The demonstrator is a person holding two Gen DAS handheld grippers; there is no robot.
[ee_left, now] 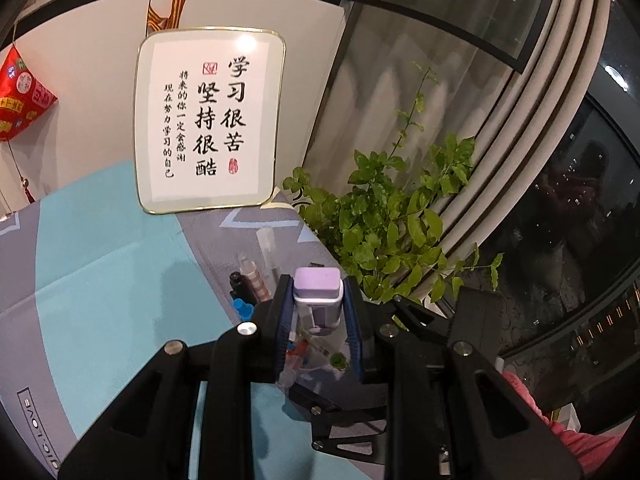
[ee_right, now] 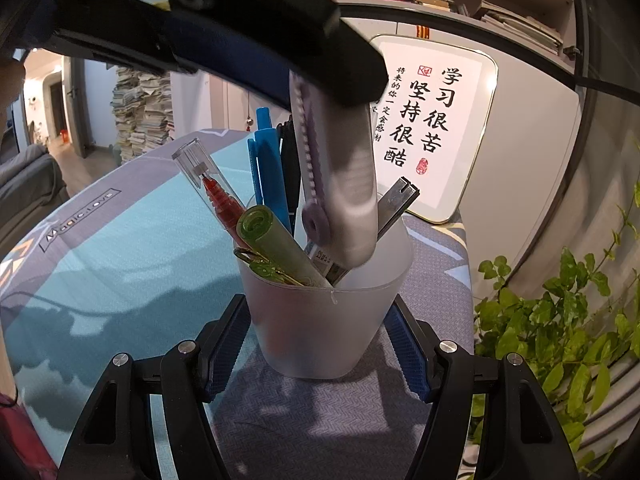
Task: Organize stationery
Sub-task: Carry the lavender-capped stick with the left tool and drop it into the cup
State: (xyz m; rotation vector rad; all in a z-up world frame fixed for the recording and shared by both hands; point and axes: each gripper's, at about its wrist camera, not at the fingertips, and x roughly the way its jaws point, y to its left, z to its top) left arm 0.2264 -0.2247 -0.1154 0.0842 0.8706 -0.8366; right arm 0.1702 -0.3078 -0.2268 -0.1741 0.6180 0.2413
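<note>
My right gripper point(ee_right: 318, 312) is shut on a frosted plastic pen cup point(ee_right: 320, 340), its blue pads against the cup's two sides. In the cup stand blue pens point(ee_right: 268, 168), a red pen in a clear tube point(ee_right: 212, 188), a green marker point(ee_right: 272, 236) and a metal strip point(ee_right: 396, 204). My left gripper point(ee_left: 319, 280) is shut on a white and lilac slider tool point(ee_left: 318, 294), held upright. From the right wrist view the tool point(ee_right: 340, 184) hangs from above with its lower end inside the cup's mouth, under a black finger point(ee_right: 340, 64). The pens point(ee_left: 248, 292) show below the left gripper.
The cup stands on a teal and grey table mat point(ee_right: 120, 248) near its far right corner. A framed calligraphy sign point(ee_left: 208, 120) leans on the wall just behind. A leafy plant point(ee_left: 392, 220) and a dark window are at the right. Book stacks lie far left.
</note>
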